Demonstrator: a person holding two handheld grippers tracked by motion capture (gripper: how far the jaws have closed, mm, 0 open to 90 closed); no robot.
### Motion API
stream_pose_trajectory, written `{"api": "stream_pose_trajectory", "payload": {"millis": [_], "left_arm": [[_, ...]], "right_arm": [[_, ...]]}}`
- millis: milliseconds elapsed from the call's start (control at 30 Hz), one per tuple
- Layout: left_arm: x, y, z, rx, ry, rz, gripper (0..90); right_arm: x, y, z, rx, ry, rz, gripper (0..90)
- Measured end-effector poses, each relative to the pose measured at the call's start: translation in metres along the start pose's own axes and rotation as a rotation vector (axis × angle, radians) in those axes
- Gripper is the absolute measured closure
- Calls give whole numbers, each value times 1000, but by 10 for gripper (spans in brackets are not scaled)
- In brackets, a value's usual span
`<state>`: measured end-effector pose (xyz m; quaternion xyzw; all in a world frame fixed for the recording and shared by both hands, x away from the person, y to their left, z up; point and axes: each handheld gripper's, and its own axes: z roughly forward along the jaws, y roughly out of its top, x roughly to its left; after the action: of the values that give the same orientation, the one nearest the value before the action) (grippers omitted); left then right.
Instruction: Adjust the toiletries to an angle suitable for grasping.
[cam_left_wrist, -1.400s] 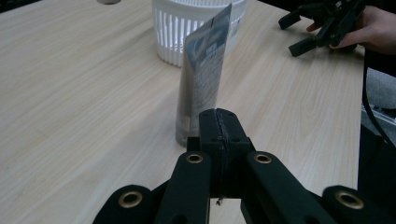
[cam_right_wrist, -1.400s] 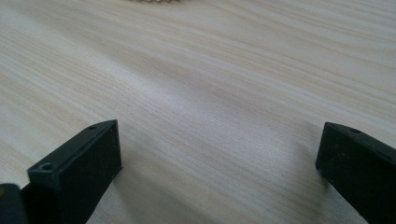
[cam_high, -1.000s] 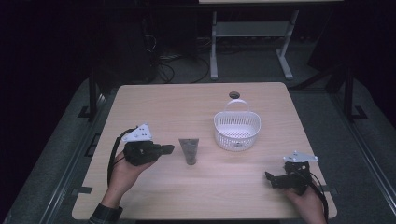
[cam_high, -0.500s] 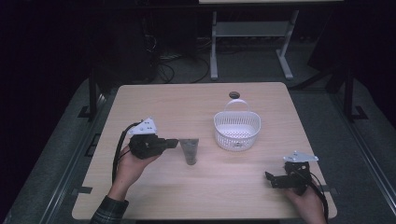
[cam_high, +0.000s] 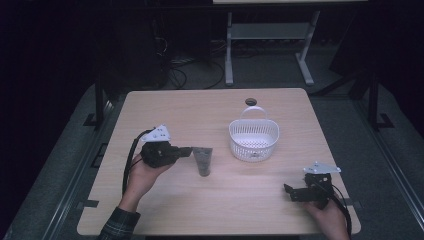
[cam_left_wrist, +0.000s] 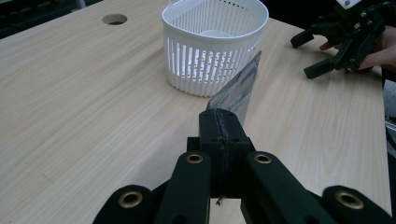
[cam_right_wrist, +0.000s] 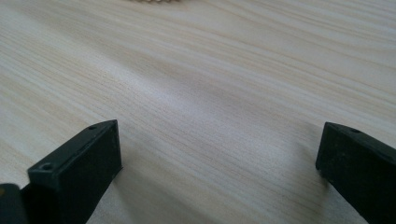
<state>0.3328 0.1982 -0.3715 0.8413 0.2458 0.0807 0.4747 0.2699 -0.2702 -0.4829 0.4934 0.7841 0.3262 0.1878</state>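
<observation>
A flat grey squeeze tube (cam_high: 202, 160) is at the middle of the table, left of a white slotted basket (cam_high: 253, 140). My left gripper (cam_high: 188, 150) is shut on the tube's wide crimped end. In the left gripper view its jaws (cam_left_wrist: 221, 125) are pressed together on that end, and the tube (cam_left_wrist: 239, 87) runs away from them toward the basket (cam_left_wrist: 212, 44). Near the table's front right corner my right gripper (cam_high: 291, 192) rests with its jaws open. In the right gripper view the right gripper (cam_right_wrist: 219, 154) has bare wood between its jaws.
The light wooden table (cam_high: 165, 110) has a round cable hole (cam_high: 250, 102) behind the basket. The right hand and its gripper (cam_left_wrist: 327, 49) appear far off in the left gripper view. A metal stand (cam_high: 267, 45) and cables lie on the dark floor beyond.
The left hand has shifted slightly right and up, toward the tube. The tube has stayed about where it was. The right hand has not moved.
</observation>
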Motion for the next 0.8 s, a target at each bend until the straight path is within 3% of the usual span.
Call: {"api": "stream_pose_trajectory", "payload": {"millis": [800], "left_arm": [[10, 11, 10, -5, 25, 3, 896]], "right_arm": [[0, 0, 0, 0, 1, -2, 0]]}}
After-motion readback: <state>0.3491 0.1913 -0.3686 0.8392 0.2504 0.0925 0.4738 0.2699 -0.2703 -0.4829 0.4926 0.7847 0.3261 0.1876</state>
